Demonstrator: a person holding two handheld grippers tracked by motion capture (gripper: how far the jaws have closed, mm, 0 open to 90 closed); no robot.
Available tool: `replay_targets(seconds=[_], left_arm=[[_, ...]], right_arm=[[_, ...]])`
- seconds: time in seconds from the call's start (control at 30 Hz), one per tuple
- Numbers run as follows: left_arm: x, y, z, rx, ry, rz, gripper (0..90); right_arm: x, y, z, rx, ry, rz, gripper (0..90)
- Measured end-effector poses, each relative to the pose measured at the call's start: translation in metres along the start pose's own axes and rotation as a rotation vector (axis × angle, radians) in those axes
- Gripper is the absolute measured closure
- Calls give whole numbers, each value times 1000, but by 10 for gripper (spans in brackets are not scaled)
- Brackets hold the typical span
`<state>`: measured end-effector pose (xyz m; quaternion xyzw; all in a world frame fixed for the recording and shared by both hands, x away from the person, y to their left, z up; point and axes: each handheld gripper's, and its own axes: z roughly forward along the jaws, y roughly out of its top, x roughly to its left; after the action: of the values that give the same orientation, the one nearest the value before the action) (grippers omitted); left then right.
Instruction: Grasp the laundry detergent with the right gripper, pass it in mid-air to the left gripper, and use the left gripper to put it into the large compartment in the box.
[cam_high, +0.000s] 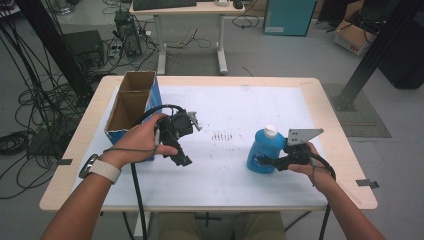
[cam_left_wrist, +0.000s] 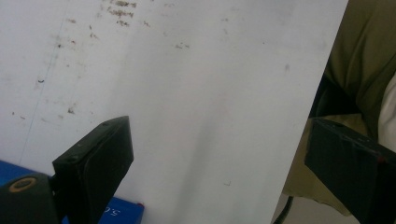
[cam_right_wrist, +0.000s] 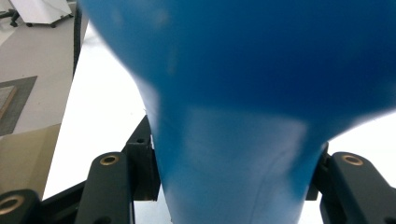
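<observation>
A blue plastic bottle (cam_high: 264, 149) with a white cap stands tilted at the right of the white table top (cam_high: 235, 105). My right gripper (cam_high: 266, 161) is shut on the bottle's lower body, coming in from the right. In the right gripper view the bottle (cam_right_wrist: 243, 93) looms close and blurred, with my right gripper (cam_right_wrist: 233, 182) pressing a black jaw against each of its sides. My left gripper (cam_high: 181, 157) hovers left of centre, a hand wrapped around its body. In its own view my left gripper (cam_left_wrist: 219, 158) stands wide open over bare table, nothing between the jaws.
An open cardboard box (cam_high: 131, 100) with blue sides stands at the table's left, just beyond my left hand. A blue corner of the box (cam_left_wrist: 116, 212) shows low in the left gripper view. The table's near edge (cam_left_wrist: 299, 140) and the person's trousers (cam_left_wrist: 364, 60) lie to the right there.
</observation>
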<state>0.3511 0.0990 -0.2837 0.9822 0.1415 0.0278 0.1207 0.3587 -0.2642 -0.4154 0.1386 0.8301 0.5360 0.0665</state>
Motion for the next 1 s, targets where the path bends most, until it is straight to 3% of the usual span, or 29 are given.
replay_targets(seconds=[1.0], left_arm=[[-1,1,-1,-3,-1,-10,84]], right_arm=[[-1,0,0,-2,6,2,415]])
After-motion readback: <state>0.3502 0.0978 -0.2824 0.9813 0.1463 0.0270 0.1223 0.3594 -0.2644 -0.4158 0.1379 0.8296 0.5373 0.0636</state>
